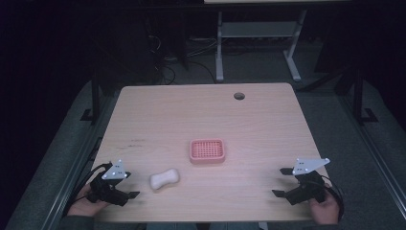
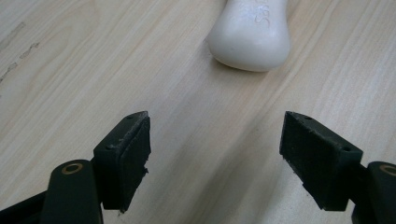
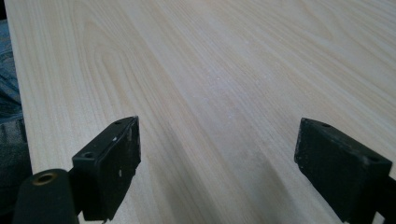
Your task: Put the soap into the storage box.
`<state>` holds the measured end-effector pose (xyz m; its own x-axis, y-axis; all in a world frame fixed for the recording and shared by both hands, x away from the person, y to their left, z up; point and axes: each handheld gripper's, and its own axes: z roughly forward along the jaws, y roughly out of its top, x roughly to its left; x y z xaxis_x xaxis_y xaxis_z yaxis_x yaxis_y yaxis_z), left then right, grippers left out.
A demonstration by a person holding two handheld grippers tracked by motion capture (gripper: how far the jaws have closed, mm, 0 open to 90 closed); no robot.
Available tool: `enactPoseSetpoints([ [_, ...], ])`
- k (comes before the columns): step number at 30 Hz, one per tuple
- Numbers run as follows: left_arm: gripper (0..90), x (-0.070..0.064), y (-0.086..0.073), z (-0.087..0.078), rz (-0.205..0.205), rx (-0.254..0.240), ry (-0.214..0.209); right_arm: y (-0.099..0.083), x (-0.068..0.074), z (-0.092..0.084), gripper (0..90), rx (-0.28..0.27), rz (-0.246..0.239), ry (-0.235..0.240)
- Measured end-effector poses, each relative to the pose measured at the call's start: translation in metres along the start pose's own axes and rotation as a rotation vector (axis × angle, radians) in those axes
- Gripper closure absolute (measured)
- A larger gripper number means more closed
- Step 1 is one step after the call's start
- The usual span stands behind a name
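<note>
Where dark room surrounds it, pale wood table [image 1: 201, 110], grey floor [image 1: 258, 62].

Soap bar [image 2: 250, 35] cut off by top edge; embossed lettering unreadable.

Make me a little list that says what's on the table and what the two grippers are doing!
table: light wooden table with a round hole near the far edge
soap: white soap bar, lying flat near the front edge, touched by nothing
dish: pink soap dish, ridged inside, nothing in it, behind and to the right of the soap
left gripper: left gripper open, low over the table, pointing at the soap, a gap still between them
right gripper: right gripper open, over bare wood at the front right, holding nothing
</note>
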<state>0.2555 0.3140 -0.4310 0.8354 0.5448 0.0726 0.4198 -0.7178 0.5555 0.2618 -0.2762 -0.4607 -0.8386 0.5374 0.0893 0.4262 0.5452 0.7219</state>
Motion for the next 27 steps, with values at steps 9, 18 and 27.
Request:
enactPoseSetpoints([
  [9, 23.5, -0.0029, 0.0027, 0.0009, 0.014, -0.001, -0.003, 0.0009, 0.0011, 0.0017, 14.1, 0.009, -0.004, 0.003],
  [18, 23.5, -0.0039, 0.0049, 0.0036, 0.021, 0.007, -0.007, 0.0015, 0.0009, 0.003, 14.2, 0.016, -0.008, 0.005],
  [27, 23.5, -0.005, 0.0074, 0.0042, 0.033, 0.006, -0.006, 0.0018, 0.0006, 0.0035, 14.2, 0.016, -0.009, 0.008],
])
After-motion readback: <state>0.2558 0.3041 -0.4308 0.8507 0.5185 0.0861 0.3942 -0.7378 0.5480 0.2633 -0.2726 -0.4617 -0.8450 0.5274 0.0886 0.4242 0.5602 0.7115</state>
